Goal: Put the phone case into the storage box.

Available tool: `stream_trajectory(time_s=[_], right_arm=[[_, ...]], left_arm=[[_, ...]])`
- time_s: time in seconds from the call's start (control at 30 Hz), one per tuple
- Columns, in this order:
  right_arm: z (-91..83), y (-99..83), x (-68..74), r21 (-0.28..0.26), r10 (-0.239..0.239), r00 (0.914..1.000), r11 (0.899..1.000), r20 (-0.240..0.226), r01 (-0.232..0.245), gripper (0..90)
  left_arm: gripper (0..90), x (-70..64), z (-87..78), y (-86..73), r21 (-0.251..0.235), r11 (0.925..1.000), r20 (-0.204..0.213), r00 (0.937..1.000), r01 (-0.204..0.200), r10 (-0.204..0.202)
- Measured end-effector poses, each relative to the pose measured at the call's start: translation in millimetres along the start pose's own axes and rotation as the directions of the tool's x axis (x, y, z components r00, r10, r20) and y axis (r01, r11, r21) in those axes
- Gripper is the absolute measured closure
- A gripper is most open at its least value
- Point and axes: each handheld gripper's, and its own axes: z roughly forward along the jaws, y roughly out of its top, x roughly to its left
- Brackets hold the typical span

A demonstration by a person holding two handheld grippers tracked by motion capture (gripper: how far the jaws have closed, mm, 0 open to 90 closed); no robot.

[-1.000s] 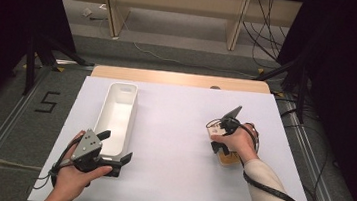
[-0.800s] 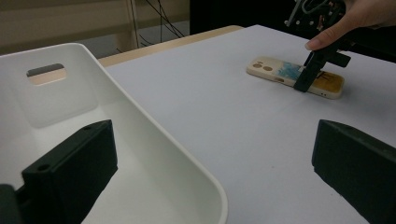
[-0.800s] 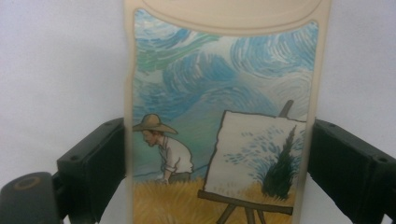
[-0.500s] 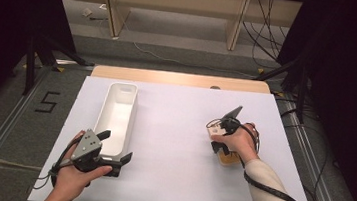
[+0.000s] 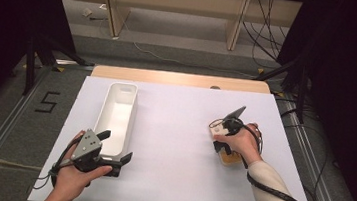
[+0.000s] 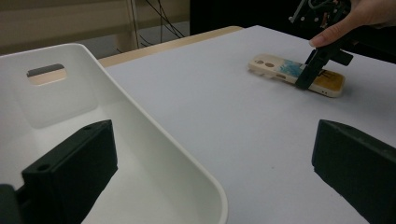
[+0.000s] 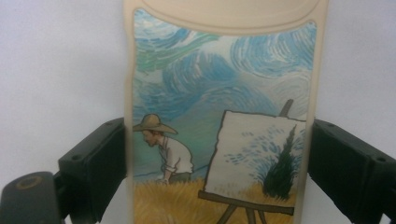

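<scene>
A cream phone case (image 5: 227, 159) printed with a painter at an easel lies flat on the white table at the right (image 7: 219, 93). My right gripper (image 5: 219, 144) points straight down over it. Both black jaws press against the case's long sides (image 7: 217, 135), so it is shut on the case. That gripper (image 6: 318, 64) and the case (image 6: 276, 68) also appear far off in the left gripper view. My left gripper (image 5: 115, 145) stands open at the near end of a long white bin (image 5: 100, 117). One jaw is inside the bin, the other outside above the table (image 6: 215, 140).
The white bin (image 6: 154, 122) has nothing in it and has a handle slot in its far end. A wooden strip (image 5: 179, 78) runs along the table's far edge. Metal rails (image 5: 307, 144) flank both sides of the table.
</scene>
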Motion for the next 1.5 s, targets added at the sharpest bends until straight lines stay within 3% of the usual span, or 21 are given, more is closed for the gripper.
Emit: stream_trajectory(time_s=[0.43,0.7,0.93,0.97,1.1,1.3,1.5], right_arm=[[-9.2,-3.7,-0.9,-0.078,-0.025,0.9991,0.997,-0.035,0.022,11.6],[-15.5,-9.9,-4.7,-0.154,-0.044,0.9960,0.988,-0.077,0.032,11.7],[-18.0,-16.9,-8.6,-0.231,-0.068,0.9929,0.972,-0.098,0.044,11.7],[-18.6,-19.0,-9.0,-0.260,-0.077,0.9920,0.964,-0.101,0.048,11.6],[-20.1,-23.5,-10.8,-0.308,-0.088,0.9908,0.950,-0.103,0.052,11.7],[-20.9,-29.8,-12.8,-0.364,-0.103,0.9894,0.929,-0.102,0.059,11.7],[-21.6,-35.1,-11.7,-0.423,-0.134,0.9864,0.902,-0.095,0.082,11.7]], left_arm=[[0.0,0.2,0.0,-0.1,-0.001,1.0000,-0.001,1.0000,0.002,-0.002],[0.0,0.0,0.2,-0.2,-0.001,1.0000,-0.004,1.0000,0.005,-0.005],[0.0,0.2,0.3,-0.3,-0.001,1.0000,-0.005,1.0000,0.006,-0.006],[0.0,0.1,0.3,-0.2,-0.002,1.0000,-0.005,1.0000,0.006,-0.006],[0.0,0.2,0.2,-0.2,-0.002,1.0000,-0.005,1.0000,0.006,-0.006],[0.0,0.1,0.3,-0.3,-0.001,1.0000,-0.006,1.0000,0.005,-0.005],[0.0,0.3,0.3,-0.2,-0.002,1.0000,-0.007,1.0000,0.005,-0.005]])
